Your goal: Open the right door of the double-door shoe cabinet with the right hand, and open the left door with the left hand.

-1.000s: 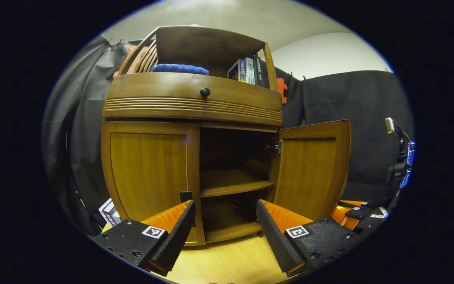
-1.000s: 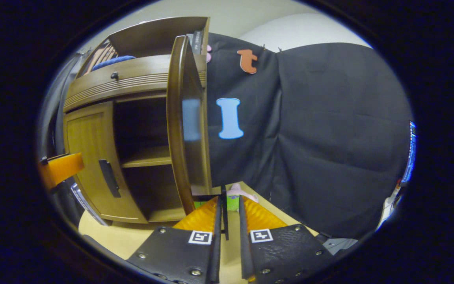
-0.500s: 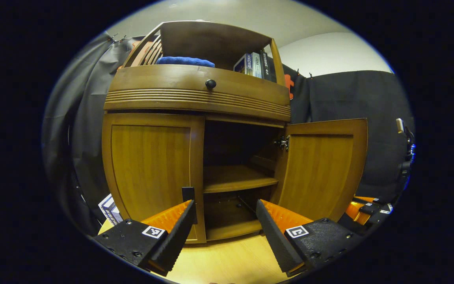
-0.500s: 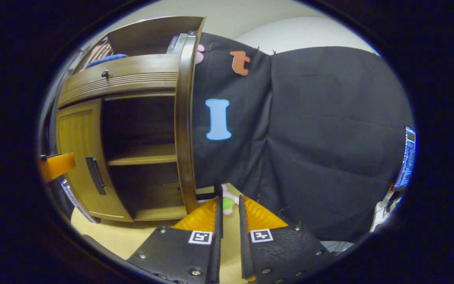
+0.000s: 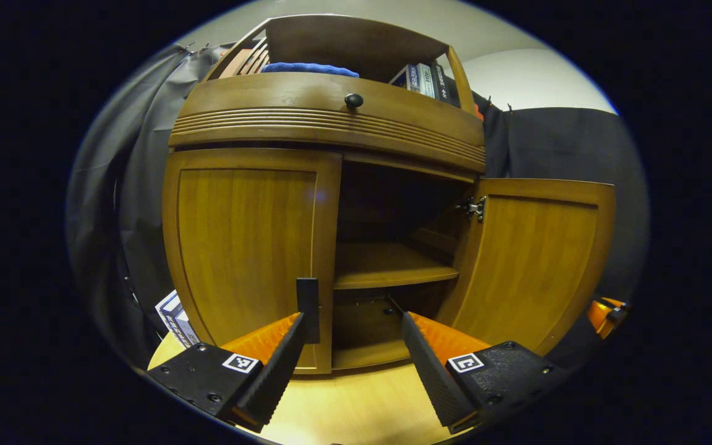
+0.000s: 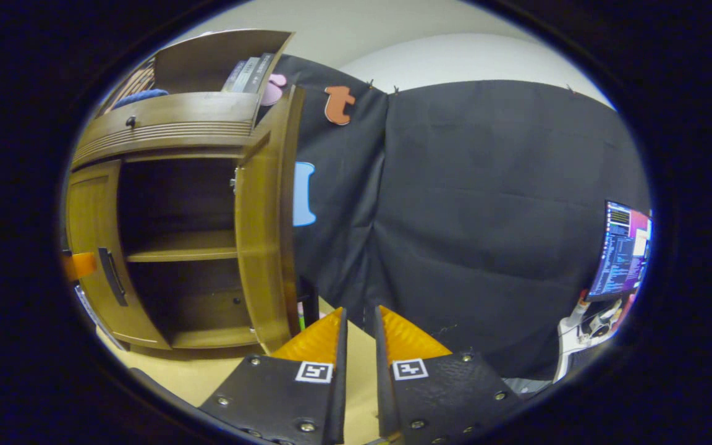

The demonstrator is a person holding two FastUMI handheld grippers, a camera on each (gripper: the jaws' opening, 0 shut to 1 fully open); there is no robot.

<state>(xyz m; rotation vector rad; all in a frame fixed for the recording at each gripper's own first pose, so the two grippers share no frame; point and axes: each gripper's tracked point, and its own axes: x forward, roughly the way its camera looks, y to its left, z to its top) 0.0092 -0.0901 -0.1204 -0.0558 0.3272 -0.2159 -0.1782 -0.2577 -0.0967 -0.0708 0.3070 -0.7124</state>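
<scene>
The wooden shoe cabinet (image 5: 331,123) stands close ahead. Its left door (image 5: 245,247) is closed, with a dark handle (image 5: 308,309) at its inner edge. My left gripper (image 5: 353,346) is open just short of that handle, its left finger (image 5: 275,364) below it. The right door (image 5: 535,259) is swung wide open, edge-on in the right gripper view (image 6: 269,216). My right gripper (image 6: 359,327) is shut with a narrow gap and nothing seen in it. The right door's handle (image 6: 308,303) stands just left of its fingers. The right gripper (image 5: 606,312) shows past that door's free edge.
Inside the cabinet is a bare shelf (image 5: 387,269). Above are a drawer knob (image 5: 353,99), a blue cloth (image 5: 309,68) and books (image 5: 424,77). A box (image 5: 173,315) leans at the cabinet's left foot. A lit monitor (image 6: 625,247) stands at the far right.
The right door has swung farther open, and the right gripper has come off its handle. The left gripper has moved closer to the left door's handle and stayed open.
</scene>
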